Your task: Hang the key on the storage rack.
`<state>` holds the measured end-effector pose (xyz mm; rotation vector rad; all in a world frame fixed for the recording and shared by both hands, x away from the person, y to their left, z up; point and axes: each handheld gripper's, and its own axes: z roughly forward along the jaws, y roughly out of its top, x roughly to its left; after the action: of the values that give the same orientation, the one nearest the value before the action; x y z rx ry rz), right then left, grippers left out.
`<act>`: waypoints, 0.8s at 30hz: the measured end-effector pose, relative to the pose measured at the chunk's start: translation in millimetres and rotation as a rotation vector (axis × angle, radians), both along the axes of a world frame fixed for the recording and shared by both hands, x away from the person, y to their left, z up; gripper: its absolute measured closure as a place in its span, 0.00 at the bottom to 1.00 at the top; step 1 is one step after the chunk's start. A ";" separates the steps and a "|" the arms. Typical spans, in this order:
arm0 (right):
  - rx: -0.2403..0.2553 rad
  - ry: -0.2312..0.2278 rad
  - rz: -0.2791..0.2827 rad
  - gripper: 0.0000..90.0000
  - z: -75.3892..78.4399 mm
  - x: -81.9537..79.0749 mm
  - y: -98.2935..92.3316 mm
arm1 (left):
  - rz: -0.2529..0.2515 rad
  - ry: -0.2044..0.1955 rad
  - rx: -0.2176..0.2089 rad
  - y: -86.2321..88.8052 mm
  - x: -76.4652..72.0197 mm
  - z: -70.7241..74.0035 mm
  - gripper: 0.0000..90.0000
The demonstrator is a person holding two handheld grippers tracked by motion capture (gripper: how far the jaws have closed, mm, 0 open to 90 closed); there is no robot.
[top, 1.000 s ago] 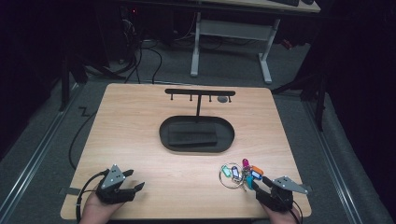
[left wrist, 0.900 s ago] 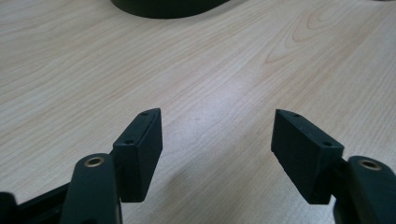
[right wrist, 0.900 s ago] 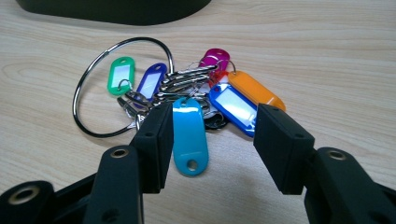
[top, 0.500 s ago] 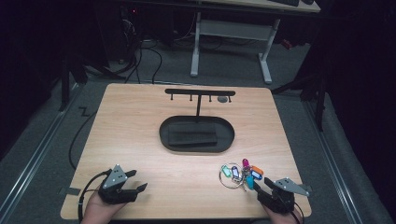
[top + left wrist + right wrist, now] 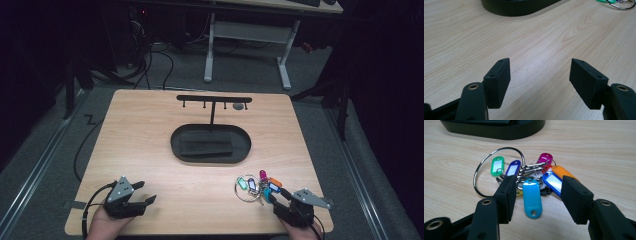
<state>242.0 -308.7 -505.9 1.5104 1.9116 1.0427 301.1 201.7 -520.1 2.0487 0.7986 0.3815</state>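
Observation:
A bunch of keys on a large metal ring (image 5: 477,170), with green, blue, magenta, orange and cyan plastic tags, lies on the wooden table (image 5: 150,130) near the front right. My right gripper (image 5: 274,196) sits low just in front of the bunch. In the right gripper view, the right gripper (image 5: 538,180) is open about halfway. The cyan tag (image 5: 532,197) lies between the jaws, with neither pad touching it. My left gripper (image 5: 148,192) rests at the front left, and in the left gripper view it (image 5: 540,72) is open wide over bare wood.
A black oval tray (image 5: 175,142) holding a dark flat pad sits mid-table. Behind it stands a black T-shaped rack (image 5: 214,98) with small hooks. The tray's edge (image 5: 499,132) lies just beyond the keys. Cables and desk legs are on the floor beyond the table.

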 end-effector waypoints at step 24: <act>-0.222 0.205 0.177 0.48 54.6 57.6 51.3 | -0.029 -0.045 0.049 -2.4 -5.7 0.9 0.40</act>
<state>299.6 -257.4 -451.3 1.3862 2.2548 0.7388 295.4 199.3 -519.2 2.0880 0.7383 0.4331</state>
